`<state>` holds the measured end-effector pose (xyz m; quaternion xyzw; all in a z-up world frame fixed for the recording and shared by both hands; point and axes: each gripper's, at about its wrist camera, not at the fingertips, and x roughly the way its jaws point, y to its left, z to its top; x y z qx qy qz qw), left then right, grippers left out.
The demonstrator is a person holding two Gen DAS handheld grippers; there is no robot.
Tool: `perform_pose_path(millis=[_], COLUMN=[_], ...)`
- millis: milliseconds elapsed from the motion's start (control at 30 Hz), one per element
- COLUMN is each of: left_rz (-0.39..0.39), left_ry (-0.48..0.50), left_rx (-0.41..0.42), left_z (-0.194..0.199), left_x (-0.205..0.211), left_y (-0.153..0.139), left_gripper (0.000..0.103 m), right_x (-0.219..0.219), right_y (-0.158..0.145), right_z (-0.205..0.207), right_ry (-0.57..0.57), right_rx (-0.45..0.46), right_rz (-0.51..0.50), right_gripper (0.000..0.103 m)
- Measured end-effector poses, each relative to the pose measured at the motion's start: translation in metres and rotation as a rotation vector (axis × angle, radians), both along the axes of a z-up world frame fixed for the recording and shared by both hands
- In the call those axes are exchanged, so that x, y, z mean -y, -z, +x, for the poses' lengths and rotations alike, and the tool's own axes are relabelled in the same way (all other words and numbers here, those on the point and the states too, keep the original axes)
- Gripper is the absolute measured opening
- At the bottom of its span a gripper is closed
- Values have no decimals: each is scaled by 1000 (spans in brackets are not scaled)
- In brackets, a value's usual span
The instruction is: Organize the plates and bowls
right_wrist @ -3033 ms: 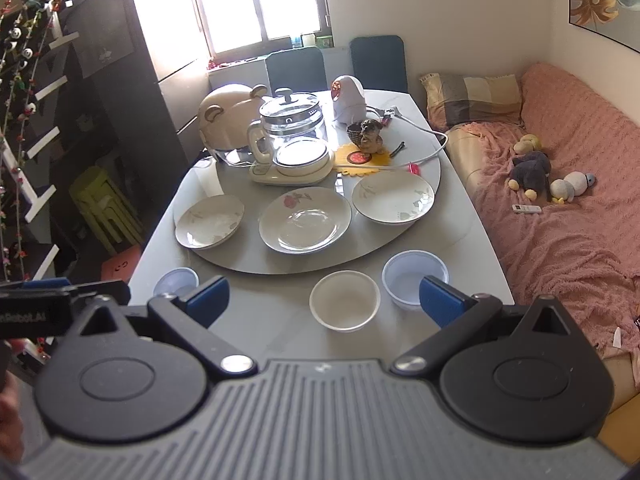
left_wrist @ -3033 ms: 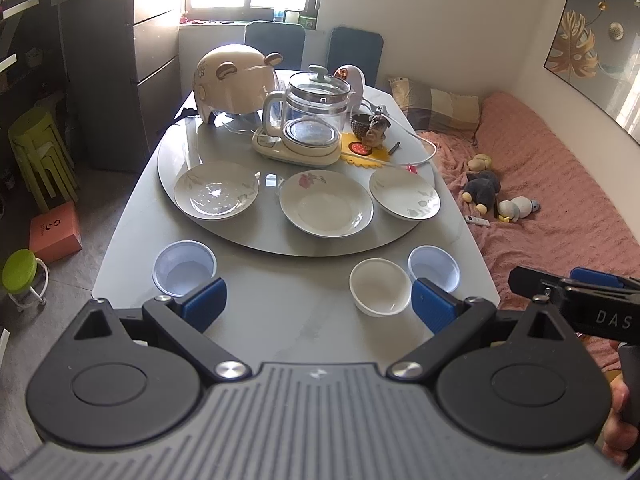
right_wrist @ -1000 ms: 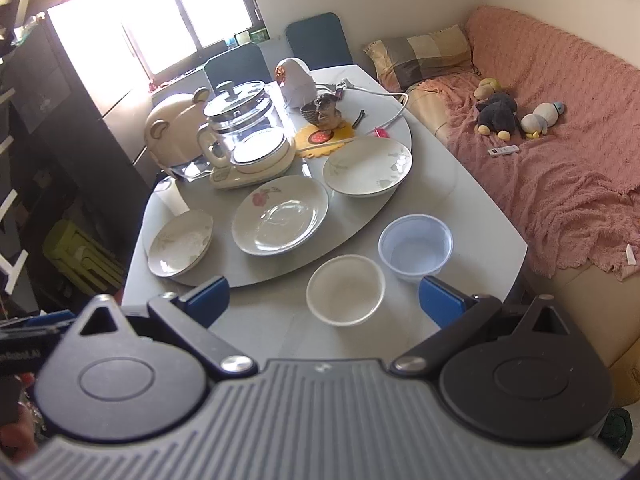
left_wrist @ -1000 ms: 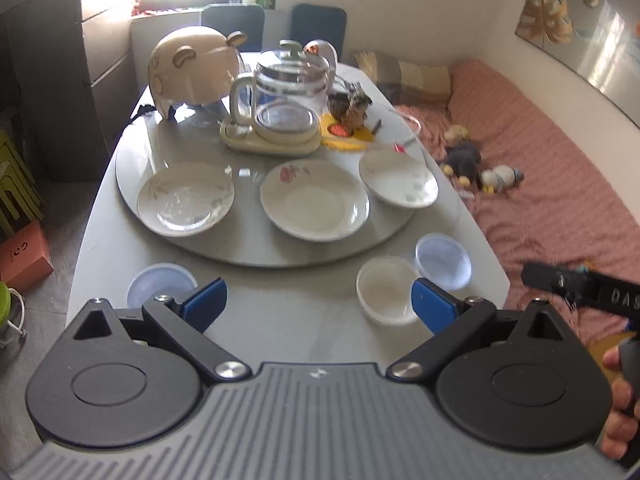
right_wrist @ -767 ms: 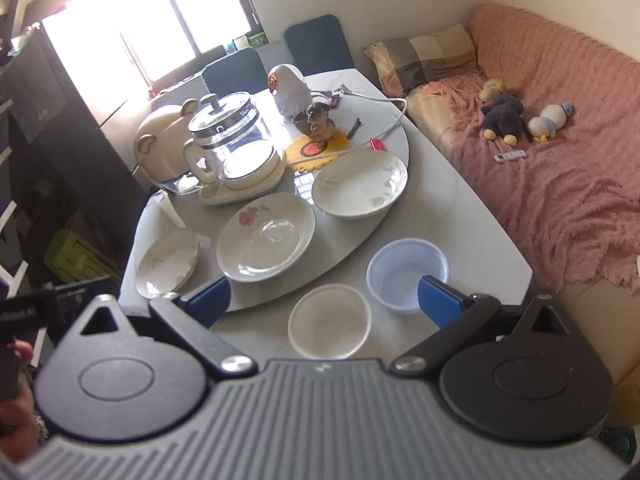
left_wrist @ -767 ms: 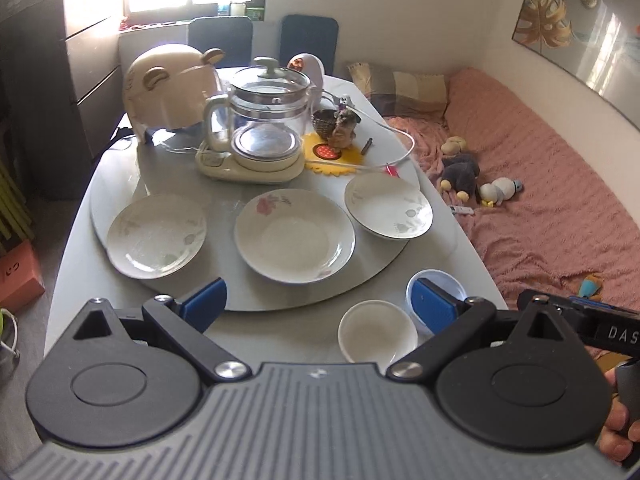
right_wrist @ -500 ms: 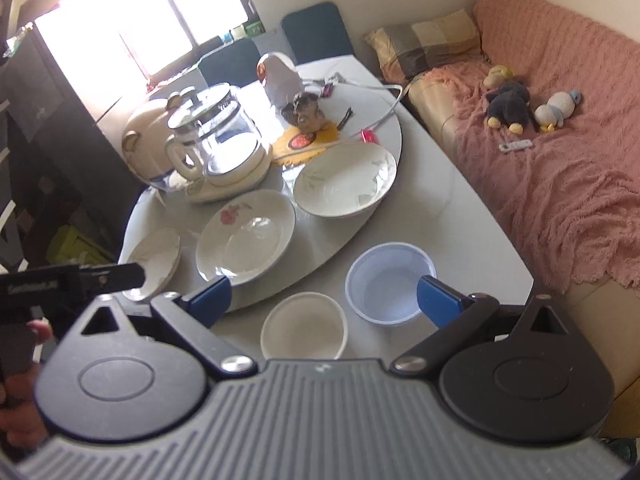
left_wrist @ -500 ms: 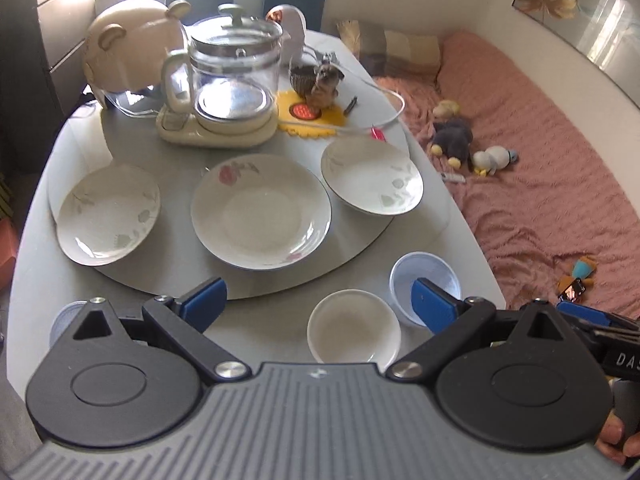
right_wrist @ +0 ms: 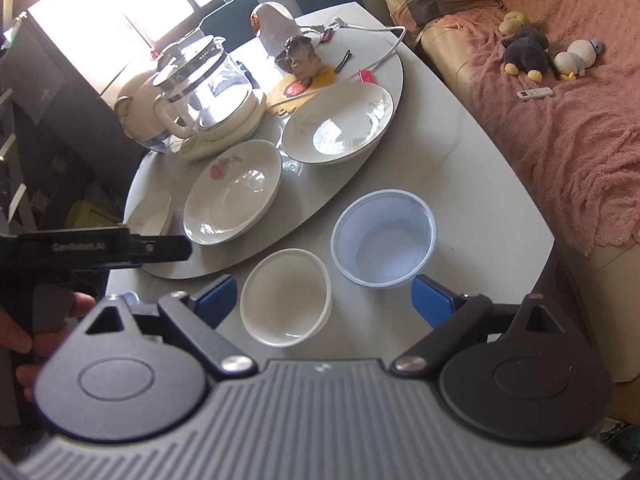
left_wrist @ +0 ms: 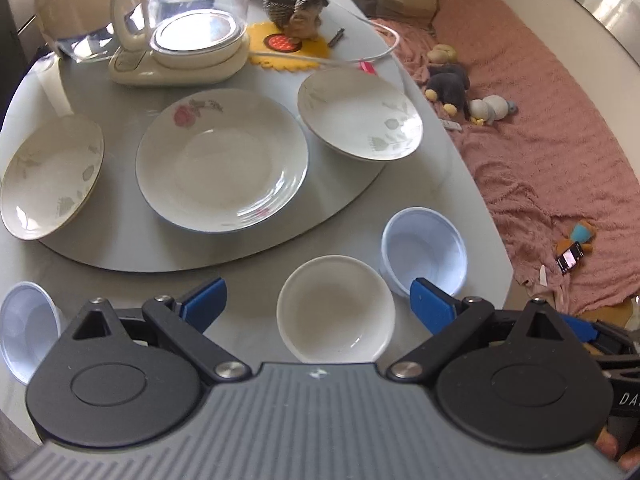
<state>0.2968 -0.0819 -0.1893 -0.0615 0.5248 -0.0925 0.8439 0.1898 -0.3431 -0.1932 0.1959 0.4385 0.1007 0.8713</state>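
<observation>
Above the near edge of a dining table [left_wrist: 120, 248], the left gripper [left_wrist: 316, 304] and right gripper [right_wrist: 320, 294], jaws released though the right's have just been narrowing, approach a white bowl [left_wrist: 336, 308] beside a pale blue bowl [right_wrist: 384, 238], apparently for nesting, which next calls for gripping a rim.

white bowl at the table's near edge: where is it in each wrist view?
Left wrist: white bowl low centre, just ahead of the open jaws.
Right wrist: white bowl low, left of centre, ahead of the jaws.
Shared landmark: the pale blue bowl next to it on its right, slightly farther back.
</observation>
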Motion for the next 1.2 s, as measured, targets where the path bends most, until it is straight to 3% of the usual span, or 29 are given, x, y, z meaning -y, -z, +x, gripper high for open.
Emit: perform_pose_path(millis=[100,267,500,767,833,1000,1200], left_rz=[16,27,24,11,-9,-92,-81], left_ry=[19,72,52,-2,-21,-33,-42], left_rx=[4,-22,-93,-149,-163,-202,-190], left_z=[2,6,23,34,35,30,25], left_x=[2,8,3,-6,-9,-14,-14], left_y=[9,30,73,112,117,125,128], left_gripper=[99,98,69,48,44,34,25], right_x=[0,-4,-24,-42,-45,-52,-58], right_y=[11,33,53,76,81,88,91], right_z=[5,19,39,59,60,60,61], right_ry=[13,-2,-71,-72,-77,-77,-96], right_rx=[-43,-100,-144,-195,-210,-217,-217], right_rz=[22,36,57,57,58,6,-29], right_gripper=[82,75,46,36,29,27,21])
